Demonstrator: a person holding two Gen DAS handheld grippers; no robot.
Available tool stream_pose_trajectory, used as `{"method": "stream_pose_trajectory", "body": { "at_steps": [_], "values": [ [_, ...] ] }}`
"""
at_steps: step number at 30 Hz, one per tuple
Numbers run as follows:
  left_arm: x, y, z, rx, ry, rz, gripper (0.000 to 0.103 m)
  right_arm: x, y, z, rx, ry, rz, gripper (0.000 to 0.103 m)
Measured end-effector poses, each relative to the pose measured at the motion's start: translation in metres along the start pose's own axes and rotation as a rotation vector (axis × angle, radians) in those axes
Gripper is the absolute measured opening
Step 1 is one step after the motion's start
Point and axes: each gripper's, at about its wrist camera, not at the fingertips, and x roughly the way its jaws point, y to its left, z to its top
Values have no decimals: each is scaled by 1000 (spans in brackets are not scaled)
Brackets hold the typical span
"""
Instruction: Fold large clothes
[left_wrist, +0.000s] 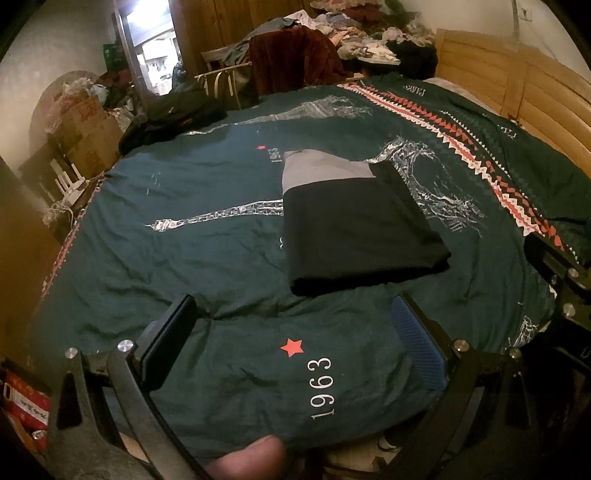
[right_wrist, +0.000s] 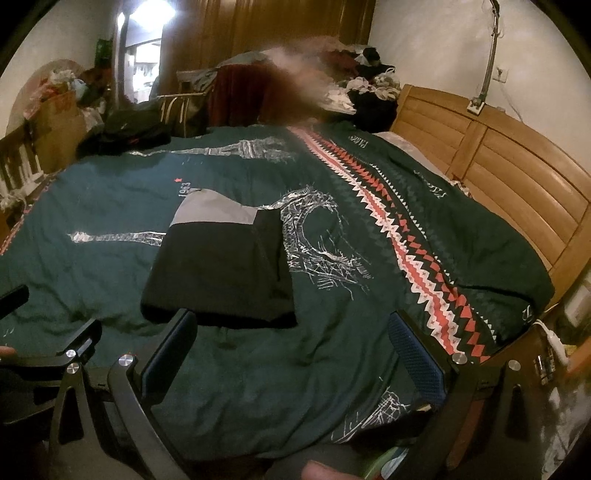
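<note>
Left wrist view: both grippers' fingers (left_wrist: 173, 339) spread, empty; folded garment (left_wrist: 354, 229) underside hidden on bedspread (left_wrist: 166, 206).

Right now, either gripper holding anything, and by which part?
Nothing. Left gripper and right gripper are both open over the bedspread; the folded garment lies free.

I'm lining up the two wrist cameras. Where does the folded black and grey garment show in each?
Left wrist: the folded black and grey garment lies right of centre, beyond the open left gripper.
Right wrist: it lies left of centre, at the open right gripper's left fingertip.
Shared landmark: red and white zigzag stripe.
</note>
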Motion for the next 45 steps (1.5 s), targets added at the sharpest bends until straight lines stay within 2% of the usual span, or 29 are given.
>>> {"method": "stream_pose_trajectory", "body": {
  "at_steps": [13, 29, 36, 45],
  "values": [
    [-16, 15, 7, -67, -93, -2, 103, -18, -1, 7, 20, -60, -2, 103],
    [-12, 17, 3, -79, -83, -1, 103, -20, 9, 4, 6, -58, 6, 103],
    [-9, 19, 0, -98, -60, -61, 103, -20, 10, 4, 3, -54, 9, 103],
    [-8, 16, -1, -99, -55, -60, 103, -17, 12, 2, 0, -50, 9, 103]
  ]
}}
